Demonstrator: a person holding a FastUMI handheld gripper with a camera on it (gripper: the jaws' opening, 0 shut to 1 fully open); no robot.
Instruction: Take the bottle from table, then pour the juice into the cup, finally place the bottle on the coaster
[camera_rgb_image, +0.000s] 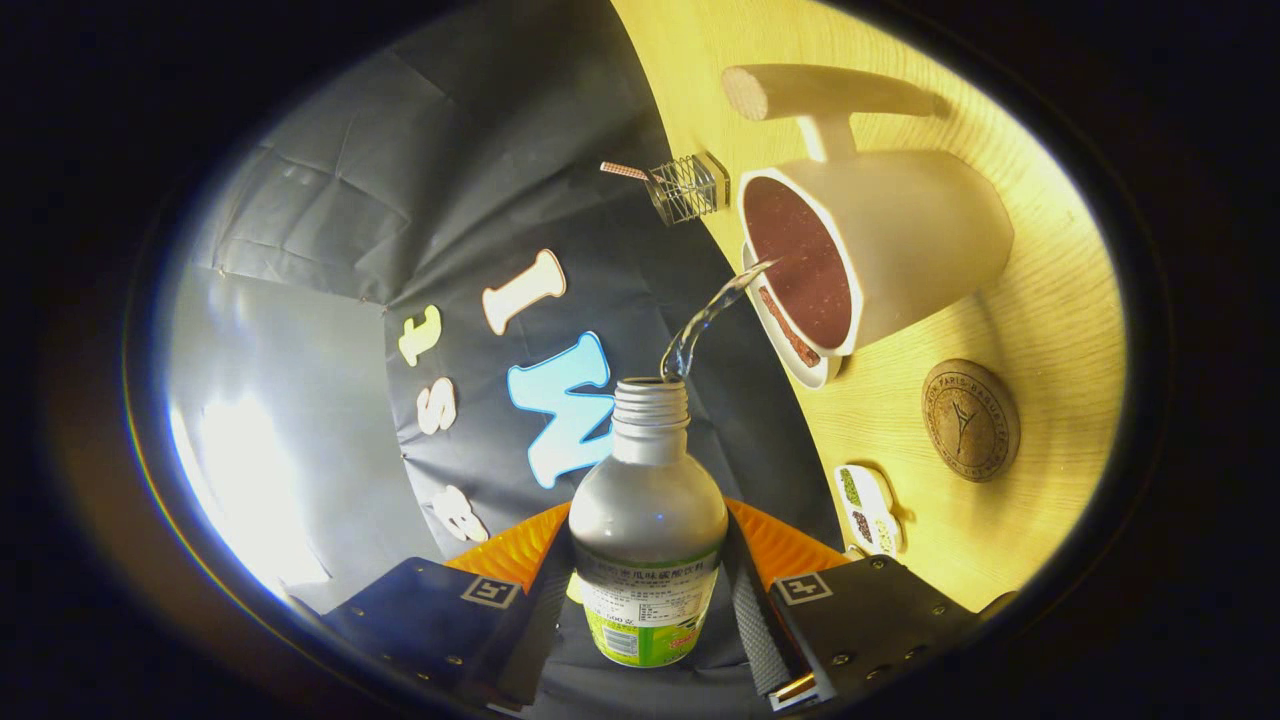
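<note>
Pale wood table (1050, 300) runs up beside the dark cloth wall, and the whole scene is tipped because I hold the bottle (648, 520) tilted over for the pour. My gripper (648, 600) is closed on the bottle, both fingers pressing its labelled lower body, one on each side. Its neck points beyond my fingers toward the cup (880, 250), cap off, and a thin clear stream (705, 320) arcs from the mouth to the cup's rim. The cup sits on a saucer (790, 340); its long handle (830, 92) sticks out on the far side of it. The coaster (970, 420), a round cork disc, lies just beside the cup on the table. A small wire rack (690, 187) stands past the cup, and a small dish (868, 508) lies nearer my fingers than the coaster.

I judge the bottle light thin plastic, getting lighter as it empties, smooth and liable to dent or slip if squeezed hard. The label band where I grip seems the right hold: the widest, straightest part.
</note>
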